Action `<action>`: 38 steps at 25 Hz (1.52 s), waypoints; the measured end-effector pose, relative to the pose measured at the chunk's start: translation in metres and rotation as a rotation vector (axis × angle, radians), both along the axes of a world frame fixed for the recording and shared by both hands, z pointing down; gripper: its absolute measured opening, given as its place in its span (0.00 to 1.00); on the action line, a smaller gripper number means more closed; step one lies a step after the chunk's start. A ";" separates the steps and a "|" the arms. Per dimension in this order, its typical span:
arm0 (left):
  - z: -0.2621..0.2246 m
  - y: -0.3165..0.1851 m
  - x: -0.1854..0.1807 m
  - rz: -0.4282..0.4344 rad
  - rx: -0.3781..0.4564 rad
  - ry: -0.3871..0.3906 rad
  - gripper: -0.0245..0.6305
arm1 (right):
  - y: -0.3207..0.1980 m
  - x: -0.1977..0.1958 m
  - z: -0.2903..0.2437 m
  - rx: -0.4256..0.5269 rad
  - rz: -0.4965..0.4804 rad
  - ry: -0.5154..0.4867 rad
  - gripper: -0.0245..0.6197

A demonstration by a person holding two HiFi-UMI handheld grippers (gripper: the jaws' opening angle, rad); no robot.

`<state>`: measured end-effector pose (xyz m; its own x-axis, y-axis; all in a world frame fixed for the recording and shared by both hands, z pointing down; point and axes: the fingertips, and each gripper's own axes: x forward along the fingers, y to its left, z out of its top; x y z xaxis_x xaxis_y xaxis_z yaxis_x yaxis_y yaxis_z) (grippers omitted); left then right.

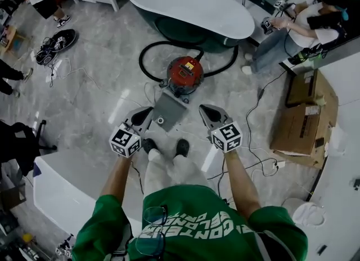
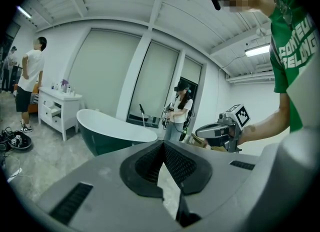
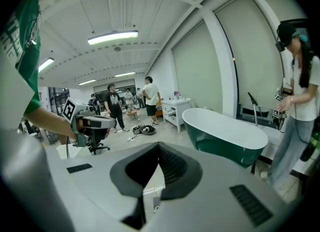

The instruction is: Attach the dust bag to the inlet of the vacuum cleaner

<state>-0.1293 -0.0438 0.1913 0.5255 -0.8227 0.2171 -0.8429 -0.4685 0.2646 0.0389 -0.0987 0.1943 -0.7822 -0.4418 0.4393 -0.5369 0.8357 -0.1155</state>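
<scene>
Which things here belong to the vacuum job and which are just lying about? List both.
Job: red vacuum cleaner, black hose, grey dust bag, left claw, right claw, both shut, empty.
Lying about: shoes, cardboard boxes, bathtub.

Bright even light, fisheye-warped edges

Looking straight down here: a red vacuum cleaner [image 1: 184, 74] sits on the pale marble floor [image 1: 95, 102], its black hose [image 1: 147, 52] looped behind it, right by a white-and-green bathtub [image 1: 191, 1]. A flat grey dust bag [image 1: 169, 111] lies just beside the vacuum. The left gripper [image 1: 147, 109] and right gripper [image 1: 203, 108] flank the bag.
</scene>
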 end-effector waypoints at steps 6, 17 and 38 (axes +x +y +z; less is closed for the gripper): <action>0.028 -0.011 -0.022 0.017 -0.033 0.000 0.04 | -0.010 -0.017 0.029 -0.032 0.004 0.028 0.05; 0.078 -0.034 -0.031 0.089 -0.031 -0.008 0.04 | -0.027 -0.026 0.081 -0.049 0.017 0.062 0.05; 0.368 -0.034 -0.047 0.153 -0.052 -0.058 0.04 | -0.028 -0.055 0.369 -0.060 -0.114 0.107 0.05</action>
<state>-0.1767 -0.0774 0.5592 0.6294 -0.7206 0.2910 -0.7770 -0.5798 0.2450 -0.0161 -0.1266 0.5633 -0.7727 -0.3235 0.5462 -0.4514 0.8850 -0.1143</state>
